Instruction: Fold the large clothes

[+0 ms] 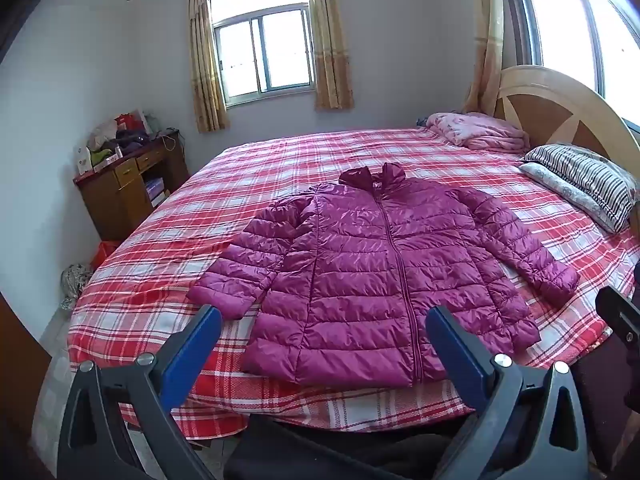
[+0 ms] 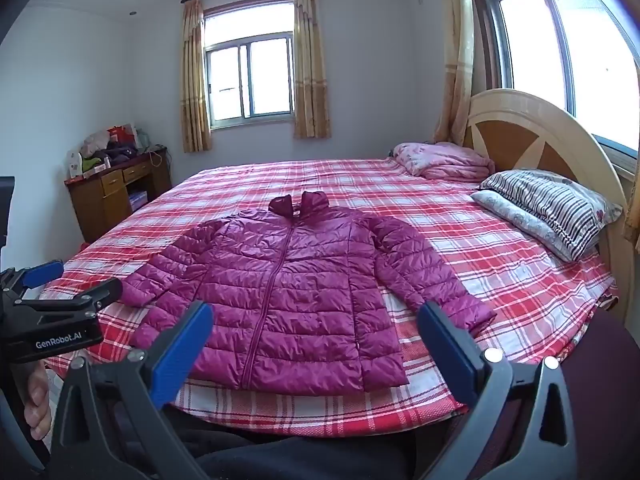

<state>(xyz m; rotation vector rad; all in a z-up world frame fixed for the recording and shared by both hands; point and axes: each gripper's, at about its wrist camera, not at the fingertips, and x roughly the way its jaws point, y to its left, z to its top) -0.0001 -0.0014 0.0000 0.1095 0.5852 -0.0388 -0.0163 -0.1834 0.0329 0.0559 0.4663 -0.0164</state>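
Folding has not yet begun: the magenta quilted puffer jacket (image 1: pixel 380 272) is lying face up and zipped on the red plaid bedspread (image 1: pixel 280 152), its hem running along the near edge of the bed, its collar pointing toward the far edge and the window. Both sleeves are spreading outward and down, one toward the near left corner of the bed, the other toward the headboard side (where the striped pillow (image 1: pixel 588 184) is resting). That flat, opened-out layout is probably deliberate, since it is giving each sleeve and side seam a free edge to lift and fold inward.

The left gripper (image 1: pixel 324 336) is hovering just off the near edge, above the hem, its blue jaws standing wide apart and holding nothing. The right gripper (image 2: pixel 316 336) is hanging beside it in the same posture, jaws spread fully and empty, framing the hem and the right cuff. Both are tilting downward toward the jacket, likely so that each can drop onto its own side of the garment.
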